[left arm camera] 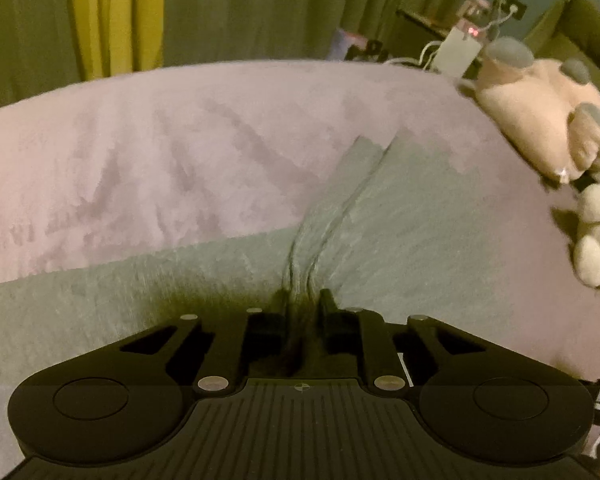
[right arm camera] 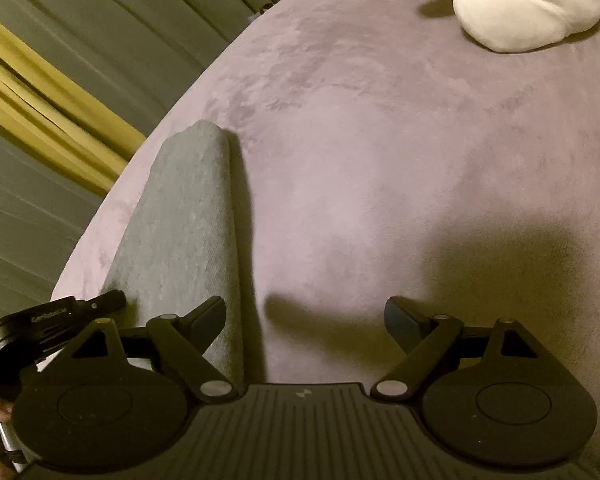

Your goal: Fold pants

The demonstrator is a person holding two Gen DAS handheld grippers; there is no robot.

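1. Left wrist view: my left gripper (left arm camera: 302, 300) was pressed together on a bunched ridge of the grey pants (left arm camera: 400, 216), pinching the fabric. The fingertips themselves were half buried in cloth and shadow, so I could barely make them out.
2. Same view: the pants lay spread across the mauve blanket (left arm camera: 140, 152), with creases running away from the pinch toward a far hem. Their left end ran off the frame edge.
3. Same view: a pink plush toy (left arm camera: 540, 120) and a white plush toy (left arm camera: 598, 232) sat at the right, both partly cut off. Behind them was a dim clutter of cables and a white box (left arm camera: 458, 50) with a red light; no writing there was readable.
4. Right wrist view: my right gripper (right arm camera: 304, 316) was spread wide, hovering over bare blanket (right arm camera: 380, 160) with nothing between the fingers.
5. Same view: a folded grey pant leg (right arm camera: 188, 216) stretched away on the blanket; its near end was hidden under the left finger.
6. Same view: the other gripper (right arm camera: 56, 320) poked in at lower left, carrying small white lettering too blurred to read fully. The white plush (right arm camera: 528, 4) was cropped at the top.
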